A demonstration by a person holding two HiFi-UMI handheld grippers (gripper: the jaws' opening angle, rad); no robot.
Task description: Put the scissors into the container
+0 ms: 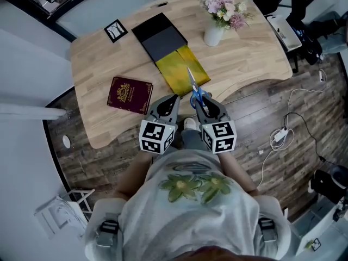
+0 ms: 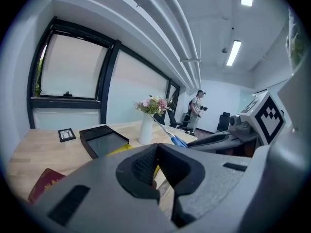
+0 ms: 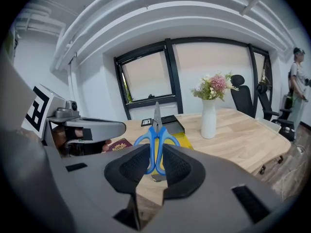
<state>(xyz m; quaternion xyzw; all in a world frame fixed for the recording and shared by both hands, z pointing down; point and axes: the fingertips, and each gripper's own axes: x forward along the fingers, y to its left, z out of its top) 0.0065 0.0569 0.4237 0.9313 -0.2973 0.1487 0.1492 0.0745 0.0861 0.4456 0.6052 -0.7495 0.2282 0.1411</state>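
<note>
Scissors point(image 1: 196, 94) are sitting in your right tool point(image 1: 202, 103), lifted off the surface point(image 1: 250, 53). The pads are clamping the blue handle loops, and the blades are shut and pointing away from you. Gripping at the handles is leaving the whole blade end free, so that end is likely going in first. You're holding them over the near edge of the surface, above the near end of the yellow sheet point(image 1: 182, 69).

Container point(image 1: 160, 37), the black open box, is lying further back beyond that sheet with its mouth facing up. The scissors aren't over it yet, so I'd call this the carry stage with the drop still to do.

Your left tool point(image 1: 169, 103) is hovering just beside the right one, jaws together with nothing between them. It's probably standing by, maybe to steady the box.

Red booklet point(image 1: 129, 94) is lying to the left, and the flower vase point(image 1: 213, 35) is standing right of the box. Both are off the straight path, though the vase is the one to be watching.
</note>
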